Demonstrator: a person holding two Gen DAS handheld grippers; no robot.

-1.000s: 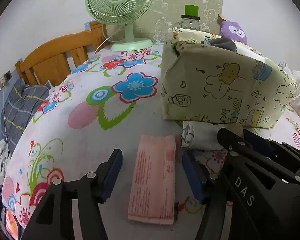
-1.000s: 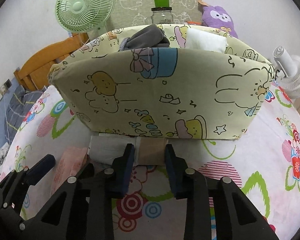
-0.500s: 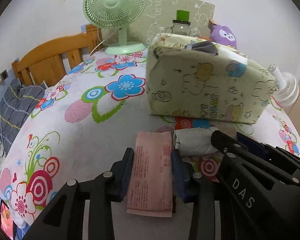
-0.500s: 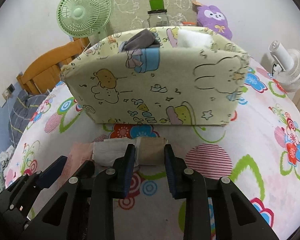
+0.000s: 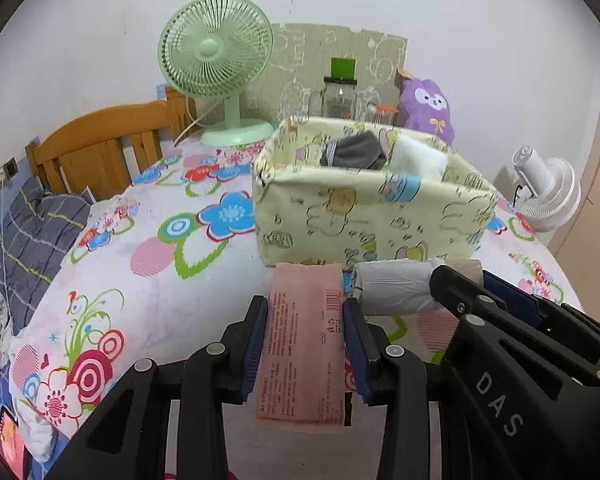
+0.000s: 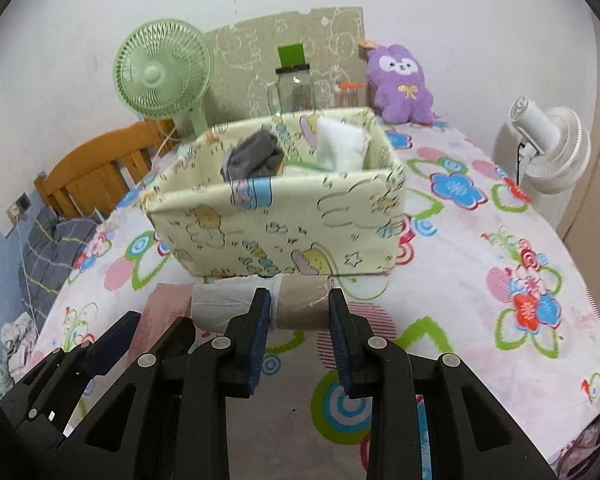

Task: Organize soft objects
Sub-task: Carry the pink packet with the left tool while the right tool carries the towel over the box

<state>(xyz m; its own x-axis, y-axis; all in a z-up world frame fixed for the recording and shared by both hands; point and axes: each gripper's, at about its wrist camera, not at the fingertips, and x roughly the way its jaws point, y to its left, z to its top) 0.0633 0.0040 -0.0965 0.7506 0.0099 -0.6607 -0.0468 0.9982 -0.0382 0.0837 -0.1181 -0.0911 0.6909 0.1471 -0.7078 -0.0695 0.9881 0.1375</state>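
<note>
Lifted off the bedspread, both grippers tilt down, gripping pink packet (image 5: 304, 344) and roll (image 6: 300, 307).

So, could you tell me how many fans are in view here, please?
2. The green fan stands at the back left of the bed, beside the wooden headboard. The white fan stands off the bed's right edge. Others may be outside the frame.

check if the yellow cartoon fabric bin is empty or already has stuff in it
Not empty: the yellow cartoon-print fabric bin already holds a grey bundled cloth and a white soft pack.
</note>
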